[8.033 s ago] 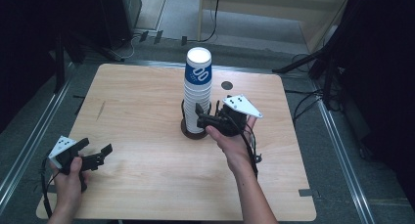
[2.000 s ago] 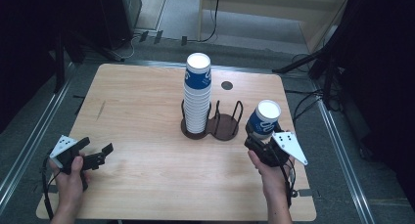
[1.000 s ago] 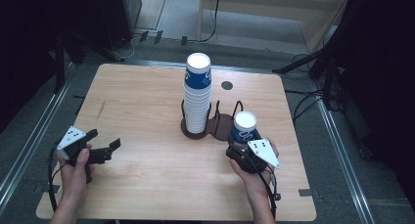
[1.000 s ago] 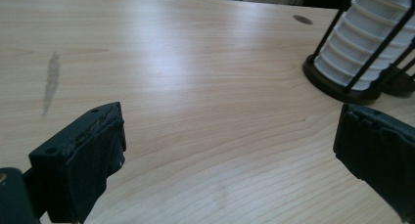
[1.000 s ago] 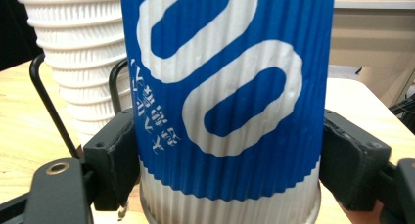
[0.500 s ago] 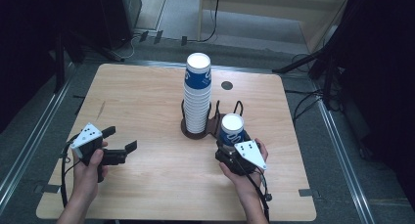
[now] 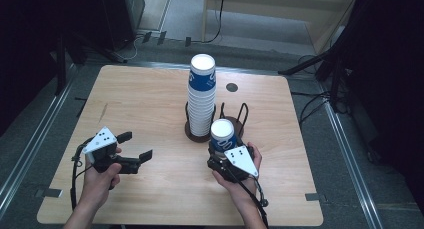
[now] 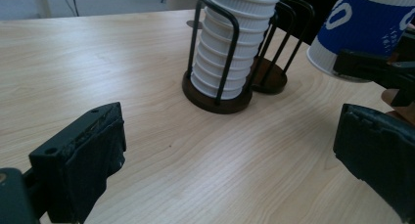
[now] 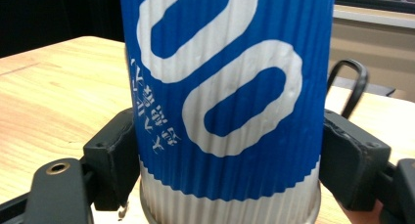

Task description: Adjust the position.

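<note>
Clamped low on its ribbed wall by the right hand-held gripper [image 7: 220,156] above the wooden worktop [image 7: 150,99], the light, crushable blue-and-white paper cup [image 7: 222,135] wants gentle pressure, while the left hand-held gripper [image 7: 135,150] stands apart, empty.

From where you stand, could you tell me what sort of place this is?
Probably a lab or workshop set up for recording. A bare wooden table stands on a grey floor with metal rails, loose cables trail about, and dark equipment stands behind.
</note>
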### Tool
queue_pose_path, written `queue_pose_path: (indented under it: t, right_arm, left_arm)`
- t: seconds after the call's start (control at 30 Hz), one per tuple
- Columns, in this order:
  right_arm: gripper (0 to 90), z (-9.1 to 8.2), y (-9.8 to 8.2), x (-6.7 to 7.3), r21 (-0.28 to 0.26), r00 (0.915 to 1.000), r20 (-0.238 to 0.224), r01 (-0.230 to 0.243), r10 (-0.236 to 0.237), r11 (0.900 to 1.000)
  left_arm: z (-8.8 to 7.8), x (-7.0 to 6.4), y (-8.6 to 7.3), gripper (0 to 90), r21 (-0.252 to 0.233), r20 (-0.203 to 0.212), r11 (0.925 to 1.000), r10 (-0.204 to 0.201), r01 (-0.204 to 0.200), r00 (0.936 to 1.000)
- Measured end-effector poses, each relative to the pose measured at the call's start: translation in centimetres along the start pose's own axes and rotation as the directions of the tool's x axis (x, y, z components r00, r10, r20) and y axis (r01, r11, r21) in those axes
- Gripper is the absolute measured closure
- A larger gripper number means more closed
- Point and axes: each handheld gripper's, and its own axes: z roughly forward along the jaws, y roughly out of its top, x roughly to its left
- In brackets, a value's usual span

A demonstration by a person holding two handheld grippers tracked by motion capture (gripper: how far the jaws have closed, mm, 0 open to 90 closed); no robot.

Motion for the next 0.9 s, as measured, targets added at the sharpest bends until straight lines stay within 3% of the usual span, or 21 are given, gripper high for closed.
queue_pose_path:
  t: [0.3, 0.43, 0.57, 0.6, 0.67, 0.9]
  right_arm:
    - [19.5, 0.1, -0.1, 2.0, -0.011, 0.9967, -0.036, 0.073, -0.073, 0.997]
    - [19.4, 0.1, -0.6, 3.3, -0.010, 0.9894, -0.058, 0.133, -0.133, 0.991]
    - [19.5, 0.1, -0.8, 4.0, -0.013, 0.9840, -0.066, 0.165, -0.165, 0.986]
    - [19.6, 0.1, -0.8, 4.1, -0.017, 0.9818, -0.066, 0.177, -0.178, 0.984]
    - [19.6, 0.0, -1.0, 4.8, -0.038, 0.9688, -0.076, 0.233, -0.236, 0.972]
    - [19.5, 0.0, -1.6, 5.9, -0.050, 0.9498, -0.094, 0.295, -0.298, 0.954]
  left_arm:
    - [0.5, -1.6, 0.6, 0.0, 0.031, 0.050, 0.9995, 0.007, -0.009, 0.9987]
    - [1.0, -2.4, 0.6, 0.0, 0.059, 0.085, 0.9980, 0.015, -0.020, 0.9963]
    - [1.2, -2.7, 0.6, 4.2, 0.066, 0.088, 0.9978, 0.005, -0.011, 0.9961]
    - [1.3, -2.9, 0.7, 4.2, 0.064, 0.091, 0.9979, 0.003, -0.009, 0.9959]
    - [1.3, -3.1, 0.7, 6.2, 0.069, 0.110, 0.9974, 0.011, -0.019, 0.9939]
    - [1.5, -3.8, 0.8, 7.6, 0.080, 0.159, 0.9964, 0.016, -0.029, 0.9871]
